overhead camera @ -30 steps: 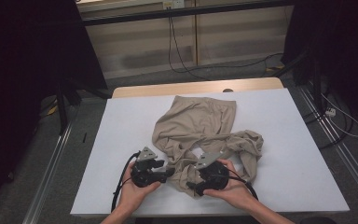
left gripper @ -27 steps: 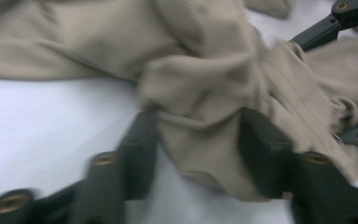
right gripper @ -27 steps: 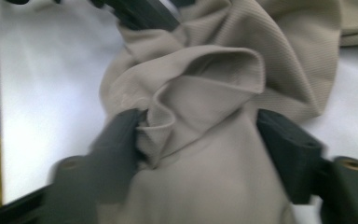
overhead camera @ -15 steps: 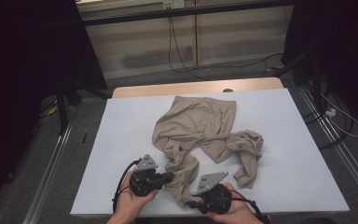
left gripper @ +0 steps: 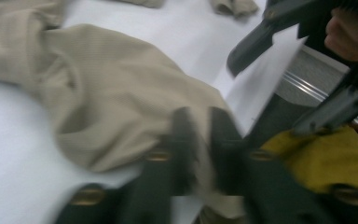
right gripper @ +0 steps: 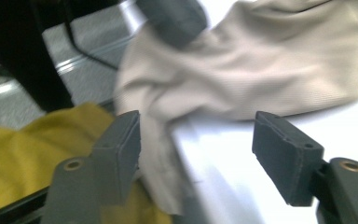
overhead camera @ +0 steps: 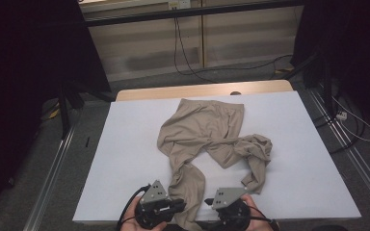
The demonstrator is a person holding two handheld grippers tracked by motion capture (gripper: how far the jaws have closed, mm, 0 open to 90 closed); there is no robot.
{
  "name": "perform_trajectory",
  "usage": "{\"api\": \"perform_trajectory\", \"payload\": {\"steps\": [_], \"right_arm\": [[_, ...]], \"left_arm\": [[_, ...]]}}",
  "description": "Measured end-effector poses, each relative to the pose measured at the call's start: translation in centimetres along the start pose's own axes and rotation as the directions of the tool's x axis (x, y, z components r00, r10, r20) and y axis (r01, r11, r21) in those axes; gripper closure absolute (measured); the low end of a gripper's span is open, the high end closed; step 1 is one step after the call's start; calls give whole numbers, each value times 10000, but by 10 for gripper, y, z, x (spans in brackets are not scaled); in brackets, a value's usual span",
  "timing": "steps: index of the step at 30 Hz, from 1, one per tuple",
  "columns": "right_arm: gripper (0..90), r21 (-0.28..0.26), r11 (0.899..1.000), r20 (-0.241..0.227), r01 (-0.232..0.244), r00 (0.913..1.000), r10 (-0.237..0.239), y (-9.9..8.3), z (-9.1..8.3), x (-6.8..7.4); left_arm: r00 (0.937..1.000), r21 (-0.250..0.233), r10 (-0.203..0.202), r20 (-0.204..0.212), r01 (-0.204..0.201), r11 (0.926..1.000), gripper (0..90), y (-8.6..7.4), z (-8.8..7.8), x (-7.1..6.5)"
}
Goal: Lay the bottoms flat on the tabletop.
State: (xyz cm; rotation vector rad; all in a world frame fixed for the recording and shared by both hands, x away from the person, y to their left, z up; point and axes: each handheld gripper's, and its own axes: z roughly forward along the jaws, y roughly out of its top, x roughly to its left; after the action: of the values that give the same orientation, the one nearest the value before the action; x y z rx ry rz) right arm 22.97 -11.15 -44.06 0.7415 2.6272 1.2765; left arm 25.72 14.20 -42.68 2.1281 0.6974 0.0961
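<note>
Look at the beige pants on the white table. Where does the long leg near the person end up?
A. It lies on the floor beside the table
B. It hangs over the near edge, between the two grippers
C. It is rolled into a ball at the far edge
B: in the high view the beige pants send one leg down over the table edge, between the left gripper and the right gripper.

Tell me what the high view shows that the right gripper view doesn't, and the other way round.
High view: the beige fabric trousers in full, one leg bunched at the right, plus the pale wooden strip at the table's far edge and black cables on the floor beyond.
Right gripper view: the right gripper, its black jaws just opened and wide apart with nothing pinched, and a yellow cloth below the table edge.
Both: a trouser leg's end draped over the near edge of the white table.
</note>
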Motion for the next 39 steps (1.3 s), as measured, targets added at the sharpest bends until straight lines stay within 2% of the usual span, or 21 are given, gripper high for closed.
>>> {"api": "perform_trajectory", "payload": {"steps": [1, 3, 6, 8, 10, 12, 13, 14, 15, 16, 17, 18, 19, 22, 24, 29, 32, 34, 36, 37, 39], "right_arm": [[352, -74, 10000, 131, -21, 9999, 22, 2, 0, -5], [421, -258, 9996, 350, -152, 9993, 161, 7, 1, -16], [519, -258, 9996, 584, -133, 9982, 148, 17, 10, -31], [525, -88, 10000, 611, 25, 9981, -20, 22, 20, -36], [491, 181, 9997, 554, 158, 9983, -168, 24, 32, -38], [503, 540, 9980, 671, 340, 9970, -376, 22, 43, -38], [532, 753, 9963, 783, 414, 9958, -473, 19, 46, -38], [565, 546, 9976, 824, 434, 9955, -478, 16, 47, -38], [662, 504, 9980, 864, 391, 9953, -433, 15, 46, -38], [797, 565, 9977, 802, 381, 9959, -425, 15, 44, -39], [845, 601, 9976, 775, 349, 9962, -395, 15, 42, -39], [863, 552, 9982, 681, 247, 9973, -284, 13, 40, -39], [871, 497, 9985, 624, 234, 9977, -265, 11, 39, -39], [877, 512, 9986, 163, 131, 9998, -139, 8, 34, -34], [876, 477, 9984, 45, 288, 9996, -290, 7, 35, -26], [864, 151, 9991, -114, 399, 9991, -398, 14, 49, -16], [848, -318, 9992, -232, 255, 9994, -262, 22, 57, -13], [815, -876, 9961, -455, 57, 9989, -97, 27, 58, -11], [746, -1366, 9903, -872, -260, 9961, 142, 32, 55, -9], [700, -1395, 9898, -1024, -276, 9947, 133, 34, 52, -7], [632, -903, 9959, -377, -40, 9993, 6, 30, 44, -6]], "left_arm": [[9999, -162, -21, -134, 19, 9999, 652, 1, -1, 5], [9987, -393, -377, -343, 364, 9986, 627, 1, -5, 17], [9911, -590, -1021, -855, 972, 9935, 617, -3, -9, 37], [9862, -440, -1153, -1185, 1108, 9929, 593, -5, -7, 45], [9816, -49, -1318, -1383, 1324, 9912, 500, -6, 2, 49], [9802, 425, -1214, -1562, 1295, 9907, 462, -6, 14, 50], [9790, 658, -1216, -1636, 1338, 9888, 429, -5, 19, 50], [9795, 803, -1187, -1628, 1331, 9878, 416, -4, 24, 50], [9798, 834, -1128, -1652, 1279, 9883, 452, -3, 27, 48], [9825, 924, -1045, -1541, 1196, 9885, 490, -1, 27, 47], [9876, 857, -1205, -1002, 1292, 9879, 645, -1, 27, 47], [9872, 796, -1431, -708, 1486, 9857, 828, -1, 26, 45], [9890, 736, -1350, -607, 1393, 9875, 874, 0, 23, 43], [9890, 2, -1465, -204, 1465, 9892, 888, 6, 7, 37], [9893, -472, -1456, 86, 1458, 9882, 889, 10, -2, 32], [9908, -982, -1247, 521, 1293, 9867, 889, 30, -9, 20], [9897, -1232, -1346, 495, 1398, 9825, 889, 42, -9, 18], [9895, -1435, -1363, 477, 1419, 9794, 889, 49, -7, 20], [9879, -1478, -1447, 559, 1515, 9773, 888, 56, -4, 23], [9873, -1458, -1481, 574, 1550, 9771, 887, 57, 0, 24], [9847, -1388, -1584, 726, 1672, 9761, 884, 58, 9, 27]]}}
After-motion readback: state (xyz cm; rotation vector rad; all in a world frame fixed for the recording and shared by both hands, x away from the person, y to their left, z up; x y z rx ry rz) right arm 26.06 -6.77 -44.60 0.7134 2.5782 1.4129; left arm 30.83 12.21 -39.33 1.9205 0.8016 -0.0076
